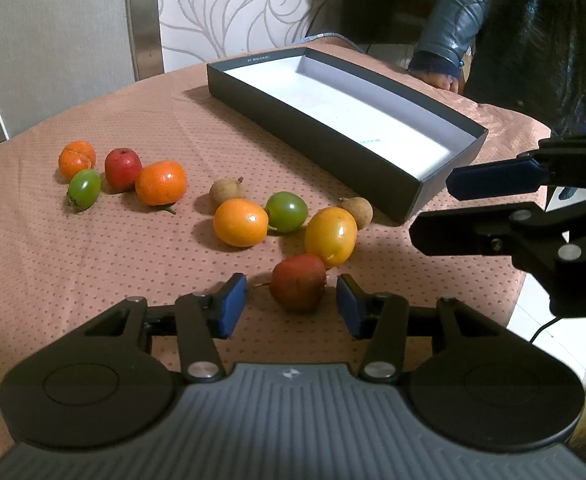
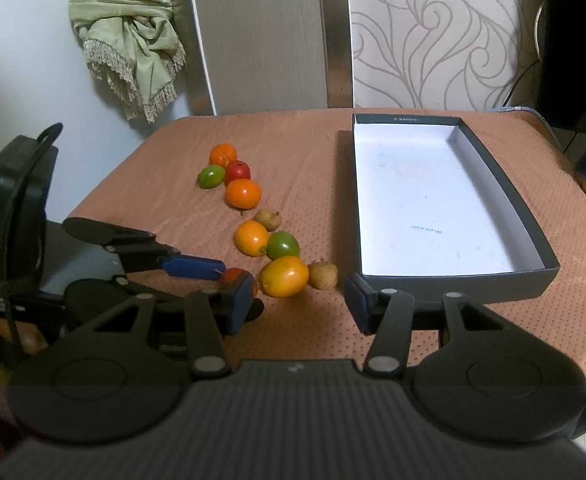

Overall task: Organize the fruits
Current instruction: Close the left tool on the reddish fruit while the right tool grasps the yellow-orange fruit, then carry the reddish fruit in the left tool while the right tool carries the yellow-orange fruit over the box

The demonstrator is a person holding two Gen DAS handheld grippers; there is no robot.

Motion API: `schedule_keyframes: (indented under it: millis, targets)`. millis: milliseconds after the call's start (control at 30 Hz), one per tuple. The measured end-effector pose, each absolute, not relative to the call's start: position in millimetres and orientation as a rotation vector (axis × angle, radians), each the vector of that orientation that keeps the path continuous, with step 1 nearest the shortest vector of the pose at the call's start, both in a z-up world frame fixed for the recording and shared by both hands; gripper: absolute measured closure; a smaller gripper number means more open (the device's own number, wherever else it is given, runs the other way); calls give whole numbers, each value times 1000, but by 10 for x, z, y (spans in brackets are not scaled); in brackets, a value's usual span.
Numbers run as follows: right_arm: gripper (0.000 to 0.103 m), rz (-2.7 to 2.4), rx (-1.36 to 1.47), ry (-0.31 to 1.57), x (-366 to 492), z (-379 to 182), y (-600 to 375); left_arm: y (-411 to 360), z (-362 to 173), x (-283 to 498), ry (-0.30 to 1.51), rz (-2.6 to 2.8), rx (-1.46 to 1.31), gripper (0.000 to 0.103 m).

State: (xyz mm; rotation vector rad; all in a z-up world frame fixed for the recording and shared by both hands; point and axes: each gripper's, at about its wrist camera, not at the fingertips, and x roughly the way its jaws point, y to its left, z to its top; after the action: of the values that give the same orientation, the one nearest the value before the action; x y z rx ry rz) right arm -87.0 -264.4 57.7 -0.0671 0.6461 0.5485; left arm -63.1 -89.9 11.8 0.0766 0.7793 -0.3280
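Between our left gripper's [image 1: 291, 306] parted pads sits the red fruit [image 1: 299, 282] (untouched yet); closing off-centre could roll it against the yellow fruit [image 1: 331, 236]. Our right gripper [image 2: 299, 302] hovers unclenched, holding nothing, before the empty box [image 2: 459, 280]

The fruits [image 2: 253, 216] lie in a loose line on the worktop [image 2: 317, 148], left of the box [image 2: 433, 200]. Nothing lies in the box. The nearest fruit [image 1: 297, 282] sits between the left hand-held gripper's [image 1: 291, 305] fingers.
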Motion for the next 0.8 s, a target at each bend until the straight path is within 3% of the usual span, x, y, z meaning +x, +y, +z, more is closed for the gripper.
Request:
schedule_keyframes:
  millis: [433, 800]
  targets:
    - [57, 555, -75, 661, -847, 551, -2603, -853, 117, -644, 774, -335, 55, 62]
    - [57, 556, -80, 681, -823, 542, -2570, -879, 118, -629, 780, -334, 65, 62]
